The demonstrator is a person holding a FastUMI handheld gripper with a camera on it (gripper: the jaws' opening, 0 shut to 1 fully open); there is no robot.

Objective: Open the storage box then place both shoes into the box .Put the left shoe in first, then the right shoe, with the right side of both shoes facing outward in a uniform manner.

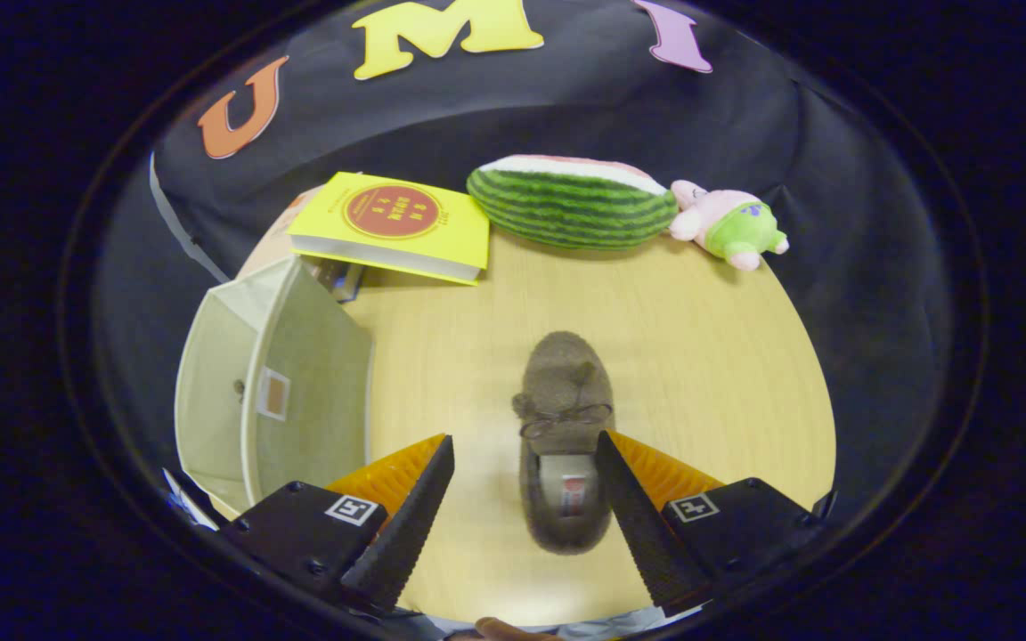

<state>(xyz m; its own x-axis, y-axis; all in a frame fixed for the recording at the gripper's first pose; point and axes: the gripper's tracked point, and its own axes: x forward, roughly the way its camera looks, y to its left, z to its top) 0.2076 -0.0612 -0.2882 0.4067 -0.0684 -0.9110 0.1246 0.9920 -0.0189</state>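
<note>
Your tongs (524, 458) stand wide apart with nothing gripped. The two black fingers with orange ribbed backs flank a brown fuzzy shoe (564, 436) that lies on the wooden tabletop (700, 356). The shoe's heel end sits between the fingertips and its toe points away from you, beyond them; a small bow crosses its top and a pale insole with a label shows in the opening. The right finger's inner edge looks very close to the shoe's side — whether it touches cannot be told — while the left finger is apart from it.

To the left of your left finger the pale storage box (277, 383) stands open, its flap swung out. Behind the box a yellow book (393, 223) rests tilted on something beneath it. Further back along the tabletop's far edge lies a watermelon-slice plush (571, 205), and just beside it — touching or nearly so — a pink plush toy (727, 227) in green shorts.
</note>
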